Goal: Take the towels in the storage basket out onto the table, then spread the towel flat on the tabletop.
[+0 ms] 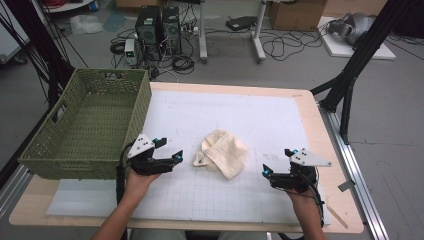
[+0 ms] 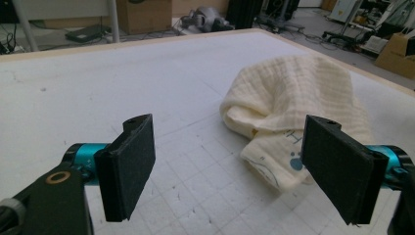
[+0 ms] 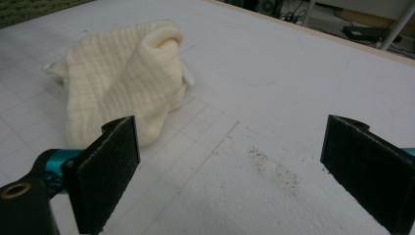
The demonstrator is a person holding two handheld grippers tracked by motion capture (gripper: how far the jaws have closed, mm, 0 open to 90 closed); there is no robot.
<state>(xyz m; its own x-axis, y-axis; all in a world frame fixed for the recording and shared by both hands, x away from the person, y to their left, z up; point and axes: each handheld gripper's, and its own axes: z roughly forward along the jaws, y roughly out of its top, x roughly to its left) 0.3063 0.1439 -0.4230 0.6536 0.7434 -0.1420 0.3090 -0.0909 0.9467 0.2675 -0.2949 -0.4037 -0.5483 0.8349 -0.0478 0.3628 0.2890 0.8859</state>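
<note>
Between the two grippers, on the white gridded mat (image 1: 280, 125), lies a crumpled cream cloth (image 1: 225, 154), a small waffle-weave piece bunched into a mound with a printed corner turned out toward the person's left. From the high view its long axis runs on a slant, from that printed corner at the near left up and across to the far right. The left gripper (image 1: 176, 156) sits just beside the printed corner, jaws spread wide and holding nothing; in the left gripper view the cloth (image 2: 293, 107) lies ahead and toward the right-hand jaw. The right gripper (image 1: 270, 172) is also wide open and empty, standing a little farther off, with the cloth (image 3: 127, 78) ahead toward its left-hand jaw. I judge the left one nearer, so the corner is its to take. A green woven basket (image 1: 50, 150) waits at the far left
</note>
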